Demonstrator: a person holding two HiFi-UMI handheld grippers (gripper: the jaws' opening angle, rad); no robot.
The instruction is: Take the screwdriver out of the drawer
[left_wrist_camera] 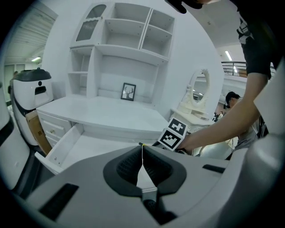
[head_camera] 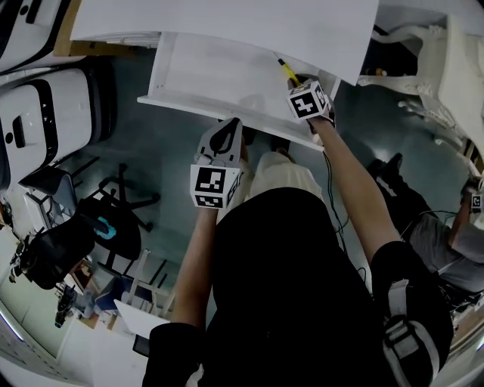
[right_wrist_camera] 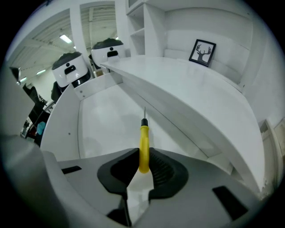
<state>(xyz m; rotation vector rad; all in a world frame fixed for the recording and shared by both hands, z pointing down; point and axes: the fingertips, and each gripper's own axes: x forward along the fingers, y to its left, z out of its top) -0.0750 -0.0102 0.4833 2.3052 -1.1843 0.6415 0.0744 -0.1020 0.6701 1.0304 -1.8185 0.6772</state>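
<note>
Screwdriver (right_wrist_camera: 143,147) is pinched by its yellow handle in the right tongs (right_wrist_camera: 143,156), with the thin metal tip pointing away from the camera, over the white floor of the open drawer (right_wrist_camera: 100,118). In the head view the screwdriver (head_camera: 286,72) sits at the drawer's far right corner, just under the front edge of the counter (head_camera: 227,19). Whether it is fully off the drawer floor is hard to tell, though it looks raised.

Left tongs (left_wrist_camera: 142,155) are pressed together with nothing between them. They hang in front of the drawer's front wall (head_camera: 227,113), apart from the tool.

Step in hand: the grasp is done and extraction is starting; the tool is not yet clear of the drawer.

The next move calls for keeping the pinch firm on the slim, smooth handle, which could swivel between the pads. The right hand should draw back toward the person and upward. The tip has to clear the counter's overhang above, and the handle end has to clear the front wall. The left tongs have no job here and should just stay out of the path.
</note>
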